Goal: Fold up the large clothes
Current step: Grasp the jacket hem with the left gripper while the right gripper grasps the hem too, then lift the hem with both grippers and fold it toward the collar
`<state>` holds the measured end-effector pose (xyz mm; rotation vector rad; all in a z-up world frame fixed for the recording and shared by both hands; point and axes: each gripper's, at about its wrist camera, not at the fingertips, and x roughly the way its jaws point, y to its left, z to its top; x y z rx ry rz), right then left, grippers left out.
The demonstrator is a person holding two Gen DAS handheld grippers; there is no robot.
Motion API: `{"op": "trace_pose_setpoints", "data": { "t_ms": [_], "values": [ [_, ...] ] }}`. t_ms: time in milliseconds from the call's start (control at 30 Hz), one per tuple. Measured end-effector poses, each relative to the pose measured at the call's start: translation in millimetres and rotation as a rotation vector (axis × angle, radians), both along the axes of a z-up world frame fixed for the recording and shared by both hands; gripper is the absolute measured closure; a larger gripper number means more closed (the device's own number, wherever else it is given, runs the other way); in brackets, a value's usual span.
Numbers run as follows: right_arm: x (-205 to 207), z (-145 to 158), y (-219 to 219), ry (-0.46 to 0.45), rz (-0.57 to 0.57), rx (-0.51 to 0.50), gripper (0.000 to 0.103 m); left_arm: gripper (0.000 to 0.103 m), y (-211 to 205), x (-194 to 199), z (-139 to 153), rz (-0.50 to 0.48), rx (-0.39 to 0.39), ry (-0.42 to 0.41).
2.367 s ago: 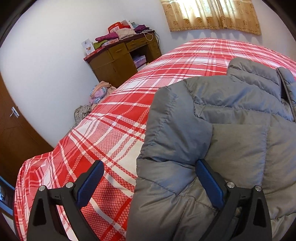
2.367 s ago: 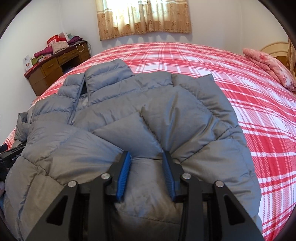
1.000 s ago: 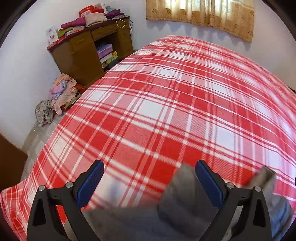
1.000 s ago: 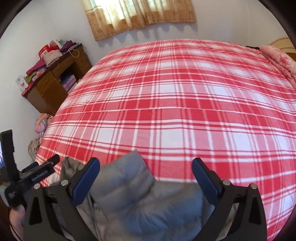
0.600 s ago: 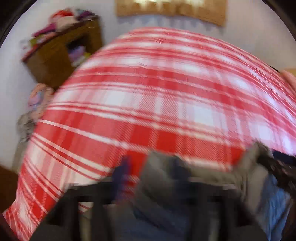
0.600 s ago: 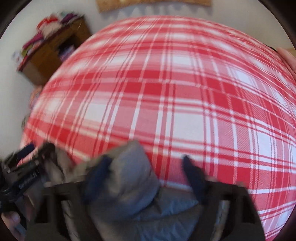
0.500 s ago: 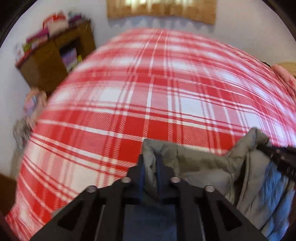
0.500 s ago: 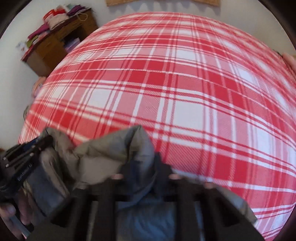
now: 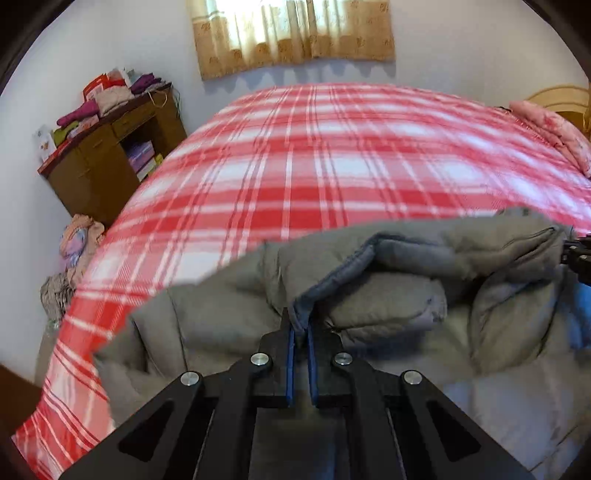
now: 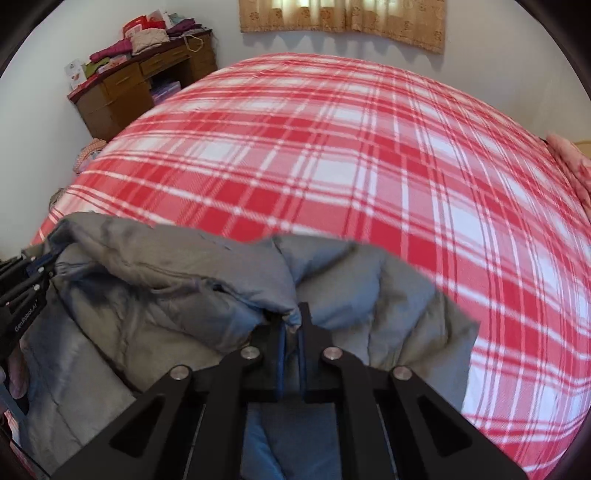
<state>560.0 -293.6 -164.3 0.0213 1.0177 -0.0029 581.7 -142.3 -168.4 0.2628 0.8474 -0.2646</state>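
A bed (image 9: pixel 332 177) in a red and white checked cover is stretching away ahead of both grippers, with a wooden desk (image 9: pixel 110 158) piled with clothes off to the left against the white wall and a curtain (image 9: pixel 295 33) beyond. The grey jacket (image 9: pixel 388 295) is lying bunched at the near edge. The left gripper (image 9: pixel 300 328) and right gripper (image 10: pixel 291 328) are each clamping a jacket edge; a second ago both were spread wide over the folded jacket.

Home bedroom: plaid bed (image 9: pixel 332 177), curtained window (image 9: pixel 295 33), desk (image 9: pixel 107 162).
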Motion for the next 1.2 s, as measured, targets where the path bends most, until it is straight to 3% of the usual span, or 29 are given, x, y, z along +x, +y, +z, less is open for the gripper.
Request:
{"op": "trace_pose_setpoints", "data": {
  "t_ms": [67,167,333,367,433,533,567,633,667,800,933,1100,1200],
  "values": [
    [-3.3,-8.9,-0.2,0.001,0.002,-0.021,0.097,0.098,4.9,-1.6,-4.9,0.003,-0.028,0.017],
    [-7.2,-9.7,-3.1,-0.023,0.002,-0.036,0.097,0.097,9.1,-11.3,13.2,0.003,-0.051,-0.022],
    [-9.4,-12.4,1.0,-0.065,0.017,-0.109,0.097,0.093,23.5,-32.1,73.1,0.000,-0.180,-0.158],
    [-10.3,-13.8,3.2,-0.073,0.026,-0.124,0.097,0.089,21.4,-28.5,81.4,0.033,-0.162,-0.193],
    [-13.5,-15.2,7.5,-0.092,0.039,-0.155,0.096,0.052,14.1,-10.6,81.8,0.087,-0.114,-0.187],
    [-17.4,-13.4,8.2,-0.105,0.050,-0.184,0.096,0.050,9.5,10.1,69.5,0.164,-0.047,-0.189],
    [-18.5,-11.9,7.4,-0.106,0.053,-0.185,0.095,0.050,3.8,18.4,54.1,0.173,0.008,-0.144],
    [-21.8,-5.2,0.4,-0.102,0.050,-0.152,0.082,0.050,-4.7,18.7,27.1,0.135,0.053,-0.074],
    [-24.5,0.4,-4.0,-0.108,0.042,-0.129,0.071,0.050,-11.5,15.6,5.6,0.112,0.126,-0.043],
    [-38.1,32.8,-18.1,-0.169,-0.006,-0.036,0.070,0.050,-20.5,-3.4,-11.3,0.071,0.202,-0.111],
    [-41.5,62.2,-5.9,-0.266,-0.055,-0.055,0.069,0.050,-20.8,-6.5,11.1,0.061,0.127,-0.116],
    [-27.7,72.6,12.6,-0.295,-0.107,-0.044,0.060,0.050,-28.1,-16.5,69.0,0.044,-0.017,-0.197],
    [-10.8,57.9,24.8,-0.278,-0.065,-0.026,0.070,0.045,-43.2,-15.8,77.4,0.008,-0.053,-0.209]
  ]
}}
